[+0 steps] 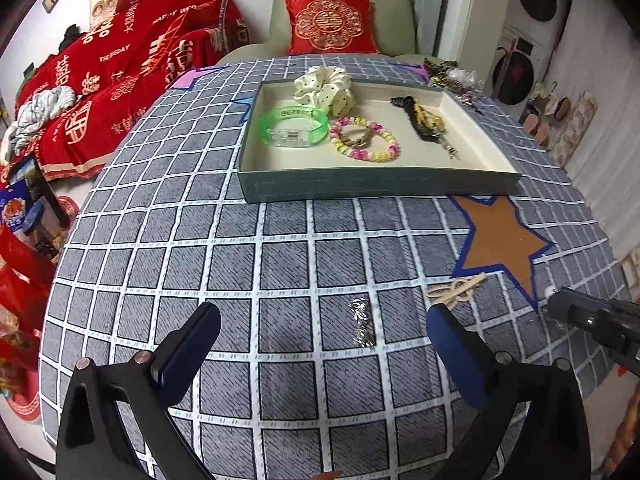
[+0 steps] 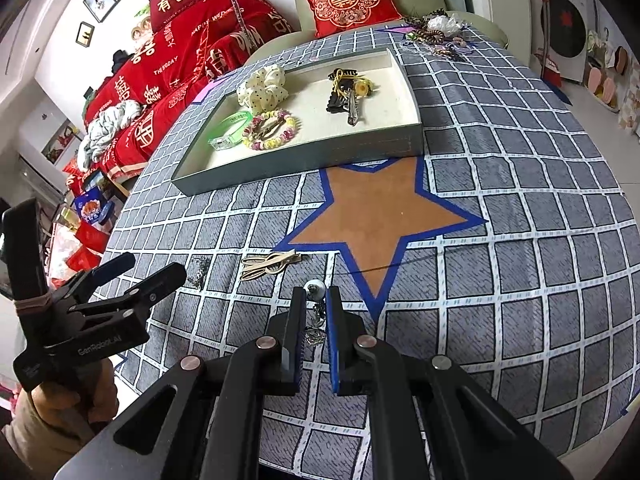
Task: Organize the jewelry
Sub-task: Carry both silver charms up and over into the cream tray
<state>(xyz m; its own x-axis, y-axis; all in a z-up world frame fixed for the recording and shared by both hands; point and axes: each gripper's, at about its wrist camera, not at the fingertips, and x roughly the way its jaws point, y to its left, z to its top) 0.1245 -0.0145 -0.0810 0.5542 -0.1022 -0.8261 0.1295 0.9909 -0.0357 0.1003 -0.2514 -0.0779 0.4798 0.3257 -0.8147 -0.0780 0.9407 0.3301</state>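
We noted the left gripper (image 1: pixel 322 344) standing wide open and empty above a small silver chain (image 1: pixel 362 327), which lay slack on the cloth between its jaws and nearly flat. We judged the chain very light, limp and slippery; a pinch across the bunched middle would likely gather enough links, while an end grab might let it slide out.

The right gripper (image 2: pixel 316 308) was nearly shut on a small dangling piece with a pale bead (image 2: pixel 314 289) at its top. The pads looked to be clamped on the fine metal part below the bead, though that part was too small to make out. We judged it light and possibly delicate.

A beige clip (image 2: pixel 270 265) lay on the cloth just left of the orange star (image 2: pixel 372 212), between the two grippers. It looked stiff and flat, best taken across its width.

The tray (image 1: pixel 380 188) sat on the far side of the desk (image 1: pixel 280 264). It held a green bangle (image 1: pixel 294 126), a bead bracelet (image 1: pixel 366 140), a dotted scrunchie (image 1: pixel 326 90) and a dark clip bundle (image 1: pixel 424 124). More jewelry lay heaped at the far right corner (image 2: pixel 438 34).

The desk wore a soft grey checked cloth, which may yield under the pads. Beyond it stood a pale armchair (image 1: pixel 344 8) with a red cushion and, to the left, a sofa under red covers (image 1: pixel 132 68).
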